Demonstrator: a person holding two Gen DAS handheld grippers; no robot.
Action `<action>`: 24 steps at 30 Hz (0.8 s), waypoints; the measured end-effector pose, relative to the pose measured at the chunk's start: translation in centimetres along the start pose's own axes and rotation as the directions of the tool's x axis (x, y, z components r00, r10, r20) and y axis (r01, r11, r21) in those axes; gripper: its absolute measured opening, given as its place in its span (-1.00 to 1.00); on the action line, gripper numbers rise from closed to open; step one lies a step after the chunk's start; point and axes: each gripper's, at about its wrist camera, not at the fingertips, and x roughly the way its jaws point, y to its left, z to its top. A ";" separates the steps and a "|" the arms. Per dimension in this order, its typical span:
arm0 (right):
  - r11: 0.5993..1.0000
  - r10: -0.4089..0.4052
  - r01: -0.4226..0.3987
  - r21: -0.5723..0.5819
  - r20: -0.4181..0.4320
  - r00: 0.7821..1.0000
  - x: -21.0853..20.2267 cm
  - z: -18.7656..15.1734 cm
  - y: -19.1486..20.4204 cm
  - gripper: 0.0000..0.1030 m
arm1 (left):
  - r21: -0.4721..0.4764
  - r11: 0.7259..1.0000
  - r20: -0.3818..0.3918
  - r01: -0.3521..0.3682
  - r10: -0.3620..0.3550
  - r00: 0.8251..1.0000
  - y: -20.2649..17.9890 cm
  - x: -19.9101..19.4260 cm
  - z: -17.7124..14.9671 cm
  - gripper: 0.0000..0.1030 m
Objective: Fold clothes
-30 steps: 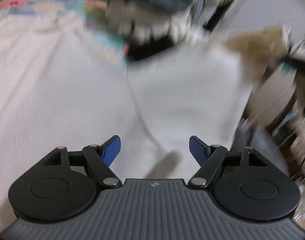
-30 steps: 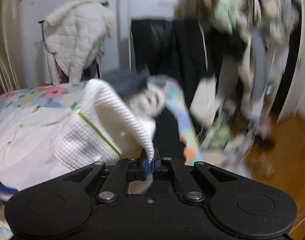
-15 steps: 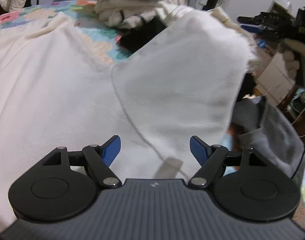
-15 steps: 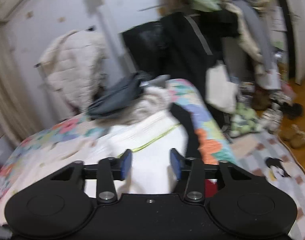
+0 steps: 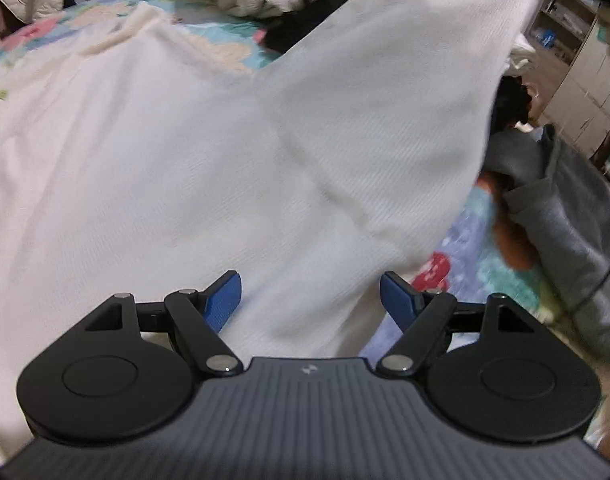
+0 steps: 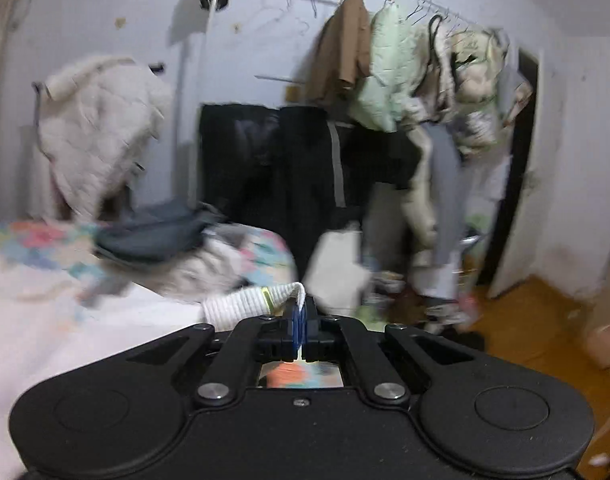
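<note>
White knit: your garment (image 5: 153, 168) is a ribbed white top spread over the bed (image 5: 457, 276), which has a floral cover.
Sleeve: one sleeve (image 5: 393, 92) is lifted off the bed and stretched up toward the upper right of the left wrist view.
Right gripper (image 6: 299, 322): your jaws are pressed together on the ribbed cuff (image 6: 257, 300) with its yellow-green stripe; the cloth edge sticks up between the blue pads.
Left gripper (image 5: 310, 300): your jaws stand wide apart, holding nothing, low over the body of the top near the sleeve's root.
Step in hand: by my reading, a sleeve fold, cuff carried in the air, body lying flat.
Next move: likely swing the cuff across the chest and lay the sleeve flat before you let go; your left gripper is placed to pin the cloth near the shoulder so the body does not drag.
Watch: a grey garment (image 5: 565, 232) lies just beside the sleeve on the bed; keep the fold off it.
Blur: right wrist view is smeared, so the cuff's height is unclear.
</note>
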 end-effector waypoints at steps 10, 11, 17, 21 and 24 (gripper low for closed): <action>0.967 -0.247 0.254 0.022 -0.180 0.952 2.1 -2.6 1.0 0.05 | -0.226 0.974 -0.033 -0.034 0.028 0.999 5.1 -5.3 -4.0 0.48; 0.966 -0.254 0.259 0.016 -0.142 0.957 1.1 -2.0 2.0 0.06 | -0.266 0.963 -0.023 -0.046 0.042 0.999 6.1 -6.6 -4.6 0.48; 0.988 0.091 -0.078 -0.133 0.096 0.991 -5.4 2.4 12.5 0.59 | -0.485 0.823 0.013 -0.294 0.343 0.939 13.7 -17.3 -9.9 0.49; 0.849 0.511 -0.499 -0.172 0.028 0.859 -6.8 2.9 21.5 0.62 | -0.596 0.633 -0.051 -0.493 0.584 0.810 19.5 -23.8 -13.1 0.50; 0.700 0.690 -0.692 -0.176 -0.085 0.719 -7.4 1.5 28.0 0.62 | -0.562 0.484 -0.114 -0.671 0.758 0.642 22.5 -26.7 -15.3 0.50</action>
